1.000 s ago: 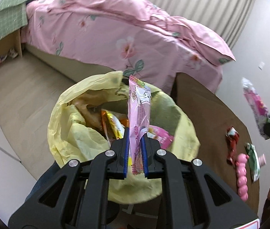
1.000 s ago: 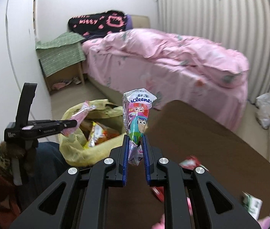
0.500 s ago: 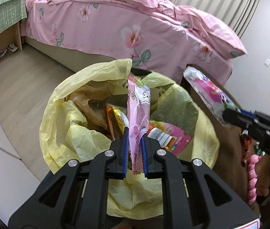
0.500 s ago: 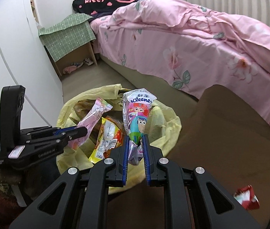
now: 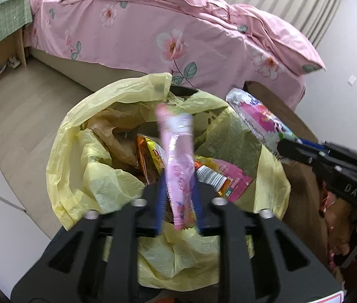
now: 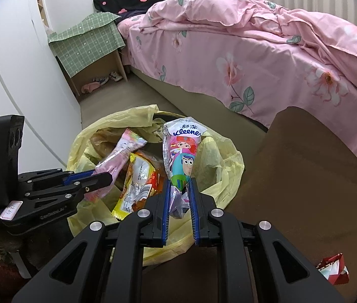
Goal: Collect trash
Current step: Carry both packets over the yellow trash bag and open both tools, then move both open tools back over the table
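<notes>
Trash is gathered in a yellow plastic bag [image 5: 97,176] lining a bin that stands on the floor beside a dark brown table [image 6: 304,176]; an orange-and-yellow snack packet [image 6: 138,184] and a pink barcoded packet [image 5: 226,179] are seen lying inside it. A long pink sweet wrapper [image 5: 181,166], blurred in the left wrist view, is positioned upright over the bag's mouth between the blue pads of the left gripper [image 5: 178,202]; the jaws are opening, and a gap is visible between the pads and the wrapper, so it is no longer clamped. A crumpled Kleenex tissue packet printed with cartoon figures [image 6: 181,156] is held above the bag's near rim by the right gripper [image 6: 180,202]; its jaws are only slightly parted and starting to open, with the pads pressed against the packet's lower end. A red-and-white wrapper [image 6: 335,270] is noted on the table. A bed under a pink floral quilt [image 6: 254,50] is recorded behind the bag.
</notes>
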A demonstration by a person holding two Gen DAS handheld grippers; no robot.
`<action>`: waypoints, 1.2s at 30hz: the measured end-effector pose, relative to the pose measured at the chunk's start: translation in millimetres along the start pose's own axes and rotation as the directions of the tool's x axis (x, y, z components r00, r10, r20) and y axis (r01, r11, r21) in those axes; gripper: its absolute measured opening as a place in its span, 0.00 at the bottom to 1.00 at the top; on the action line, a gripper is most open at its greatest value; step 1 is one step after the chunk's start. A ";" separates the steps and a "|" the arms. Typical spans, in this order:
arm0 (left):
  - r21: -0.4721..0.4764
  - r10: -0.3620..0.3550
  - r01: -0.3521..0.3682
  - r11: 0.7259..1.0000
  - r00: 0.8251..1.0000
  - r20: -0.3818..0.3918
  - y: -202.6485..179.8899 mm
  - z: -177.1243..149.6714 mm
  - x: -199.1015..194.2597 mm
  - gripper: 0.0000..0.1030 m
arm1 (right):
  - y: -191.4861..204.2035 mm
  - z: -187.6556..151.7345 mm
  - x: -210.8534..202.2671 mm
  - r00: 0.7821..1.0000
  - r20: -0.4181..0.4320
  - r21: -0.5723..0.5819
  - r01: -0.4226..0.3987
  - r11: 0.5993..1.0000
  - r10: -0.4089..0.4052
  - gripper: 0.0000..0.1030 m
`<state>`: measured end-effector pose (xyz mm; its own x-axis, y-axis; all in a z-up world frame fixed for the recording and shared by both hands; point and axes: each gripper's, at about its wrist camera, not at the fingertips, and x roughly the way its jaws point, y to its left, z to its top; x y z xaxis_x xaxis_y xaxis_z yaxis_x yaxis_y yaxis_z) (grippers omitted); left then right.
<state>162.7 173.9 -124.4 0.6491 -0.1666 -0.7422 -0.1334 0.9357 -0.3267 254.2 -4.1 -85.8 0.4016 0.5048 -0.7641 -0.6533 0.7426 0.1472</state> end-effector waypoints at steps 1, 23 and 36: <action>-0.018 -0.008 0.008 1.000 1.000 0.008 2.4 1.0 -2.6 0.36 | 0.6 0.5 0.0 1.000 0.002 -0.003 0.006 1.000 -0.006 0.21; 0.149 -0.086 0.074 0.986 0.994 0.071 -100.2 -8.3 -43.0 0.53 | -62.7 -111.5 -152.7 0.950 0.121 0.082 0.280 0.956 -0.288 0.43; 0.359 -0.190 0.199 0.912 0.980 -0.062 -203.6 -43.1 -13.2 0.53 | -183.5 -258.3 -228.7 0.882 0.018 0.528 0.392 0.753 -0.472 0.43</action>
<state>149.0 -27.8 -73.3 0.6151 -0.3599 -0.7015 0.2763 0.9317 -0.2358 116.5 -369.5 -100.3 0.6741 0.1028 -0.7315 0.0045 0.9897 0.1433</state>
